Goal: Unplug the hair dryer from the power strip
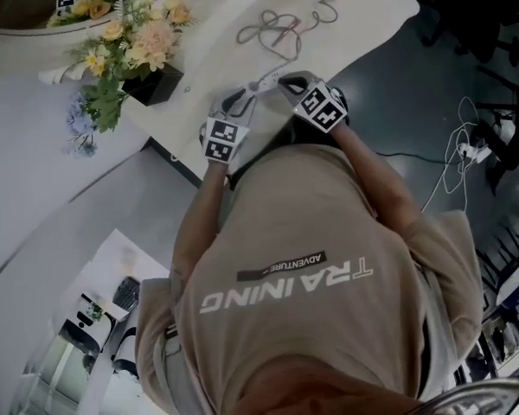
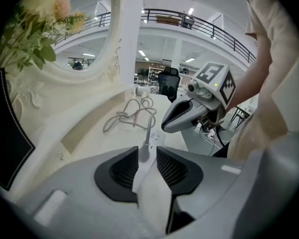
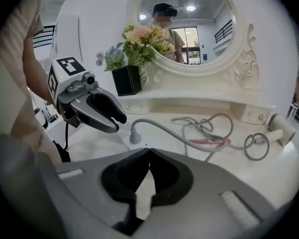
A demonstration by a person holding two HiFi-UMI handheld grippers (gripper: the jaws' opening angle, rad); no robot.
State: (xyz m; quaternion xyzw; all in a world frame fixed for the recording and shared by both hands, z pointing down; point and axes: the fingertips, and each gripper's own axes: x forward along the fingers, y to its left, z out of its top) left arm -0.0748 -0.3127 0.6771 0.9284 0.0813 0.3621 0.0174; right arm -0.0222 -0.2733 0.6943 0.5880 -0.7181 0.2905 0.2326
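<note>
On the white vanity table (image 1: 363, 24), a grey plug (image 2: 145, 151) stands in a white power strip (image 2: 153, 188) near the front edge. My left gripper (image 2: 147, 166) is shut on that strip, with the plug just past its tips. From the plug (image 3: 135, 136) a grey cord (image 3: 209, 128) loops across the tabletop to the white hair dryer (image 3: 279, 126), which lies at the far right. My right gripper (image 3: 149, 156) has its tips touching and nothing clearly between them. It hovers just short of the plug, facing the left gripper (image 3: 107, 113).
A black vase of flowers (image 1: 151, 85) stands on the table to the left of the grippers. An oval mirror (image 3: 189, 29) rises behind the table. Loose white cables and another strip (image 1: 471, 150) lie on the dark floor to the right.
</note>
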